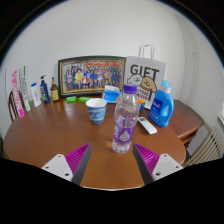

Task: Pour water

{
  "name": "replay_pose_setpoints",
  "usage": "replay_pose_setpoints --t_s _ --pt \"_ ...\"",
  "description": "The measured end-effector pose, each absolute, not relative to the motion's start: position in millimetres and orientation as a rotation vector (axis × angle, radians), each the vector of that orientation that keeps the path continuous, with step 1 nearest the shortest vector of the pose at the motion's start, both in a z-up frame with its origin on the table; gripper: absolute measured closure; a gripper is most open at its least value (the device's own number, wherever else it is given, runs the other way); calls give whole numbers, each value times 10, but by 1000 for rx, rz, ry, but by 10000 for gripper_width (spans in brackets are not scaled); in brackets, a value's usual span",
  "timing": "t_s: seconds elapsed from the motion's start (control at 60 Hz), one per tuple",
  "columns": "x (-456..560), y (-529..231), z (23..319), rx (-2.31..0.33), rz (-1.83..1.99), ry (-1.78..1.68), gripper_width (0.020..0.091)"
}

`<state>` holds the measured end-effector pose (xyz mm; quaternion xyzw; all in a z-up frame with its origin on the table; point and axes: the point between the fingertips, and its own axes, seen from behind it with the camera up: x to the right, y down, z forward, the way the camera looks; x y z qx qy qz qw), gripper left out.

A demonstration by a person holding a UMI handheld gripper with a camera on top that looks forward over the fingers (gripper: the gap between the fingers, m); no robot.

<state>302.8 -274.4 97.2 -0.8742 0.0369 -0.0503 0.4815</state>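
Observation:
A clear water bottle with a purple label and a blue cap stands upright on the round wooden table, just ahead of my fingers and midway between them. A white paper cup with a blue band sits behind it to the left. My gripper is open; its pink pads stand wide apart with only bare table between them. Nothing is held.
Behind stand a framed photo, a white gift bag, a blue detergent bottle and a remote. Several tubes and small bottles line the left back edge. A radiator is at the right.

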Motion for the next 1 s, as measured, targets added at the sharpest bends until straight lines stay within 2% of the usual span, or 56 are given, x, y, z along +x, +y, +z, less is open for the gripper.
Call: replay_pose_setpoints --t_s 0.167,0.233,0.317,0.4,0.6,0.767,1.0 --pt "3492 -2166 806 -2043 -156 93 257" --pt "3539 -1935 746 -2013 -131 85 301" --pt "3535 -1746 686 -1991 -123 64 411" --pt "3539 -1635 659 -1966 -137 47 600" --pt "3527 -1604 677 -1944 -123 34 777" --pt "3604 -1572 795 -1963 -197 -26 782" --pt "4047 -1228 1353 -1917 -554 -277 784"
